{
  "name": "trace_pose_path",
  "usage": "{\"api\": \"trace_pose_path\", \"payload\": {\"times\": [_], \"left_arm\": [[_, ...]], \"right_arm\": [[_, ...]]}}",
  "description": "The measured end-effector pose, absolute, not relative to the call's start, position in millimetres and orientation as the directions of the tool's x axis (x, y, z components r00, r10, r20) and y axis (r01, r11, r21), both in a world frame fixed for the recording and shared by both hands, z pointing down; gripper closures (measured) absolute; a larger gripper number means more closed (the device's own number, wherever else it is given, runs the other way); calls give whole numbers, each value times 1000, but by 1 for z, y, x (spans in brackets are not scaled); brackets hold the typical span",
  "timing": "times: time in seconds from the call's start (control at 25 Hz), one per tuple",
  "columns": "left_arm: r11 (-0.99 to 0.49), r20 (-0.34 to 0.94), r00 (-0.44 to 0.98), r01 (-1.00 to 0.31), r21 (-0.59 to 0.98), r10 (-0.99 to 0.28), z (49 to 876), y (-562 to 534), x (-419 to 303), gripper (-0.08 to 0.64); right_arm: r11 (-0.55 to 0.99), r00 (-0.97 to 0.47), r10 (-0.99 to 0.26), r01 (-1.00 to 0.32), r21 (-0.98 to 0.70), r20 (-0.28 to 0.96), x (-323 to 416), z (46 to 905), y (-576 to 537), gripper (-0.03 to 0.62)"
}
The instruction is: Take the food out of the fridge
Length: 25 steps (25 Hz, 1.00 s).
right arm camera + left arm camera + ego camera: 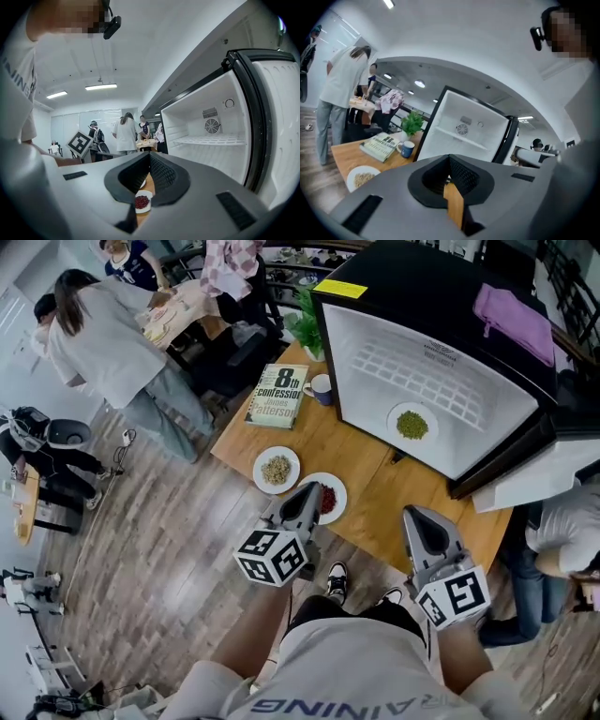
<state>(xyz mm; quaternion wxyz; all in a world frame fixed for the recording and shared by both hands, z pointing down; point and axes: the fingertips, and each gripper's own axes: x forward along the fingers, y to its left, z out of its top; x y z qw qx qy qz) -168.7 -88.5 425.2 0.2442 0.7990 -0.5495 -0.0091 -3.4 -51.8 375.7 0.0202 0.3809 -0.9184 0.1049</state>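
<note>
Green food (412,423) sits on its plate (393,416) far inside the open fridge (412,287), while left fingers (302,498) and right fingers (424,521), both pressed together and empty, hover above the table's (375,512) near edge; reaching in unopened could shove the plate and spill it.

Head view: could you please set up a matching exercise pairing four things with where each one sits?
Things: 1 plate of green food; 2 purple cloth; 3 mug; 4 plate of red beans.
Places: A on top of the fridge; B beside the book; C inside the fridge; D on the table beside the plate of pale grains.
Pairs: 1-C; 2-A; 3-B; 4-D.
</note>
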Motion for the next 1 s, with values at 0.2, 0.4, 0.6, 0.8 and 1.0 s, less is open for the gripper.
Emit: {"api": "trace_pose_path", "payload": {"times": [0.2,0.4,0.6,0.8,1.0], "left_arm": [[-438,88,476,-855,277,-875,348,-99,-128,551],[-561,31,570,-815,142,-821,310,-97,-85,551],[-620,18,627,-773,133,-779,301,-98,-64,552],[-638,18,646,-759,132,-764,301,-96,-51,552],[-633,7,641,-760,145,-767,300,-100,-60,552]], "right_arm": [[640,-657,-748,-751,-165,91,21,362,-50,574],[560,-578,-811,-812,-165,91,58,358,-55,574],[482,-500,-862,-860,-168,87,89,351,-58,574],[454,-471,-878,-876,-163,84,104,347,-55,574],[454,-473,-876,-875,-165,96,93,350,-57,574]]}}
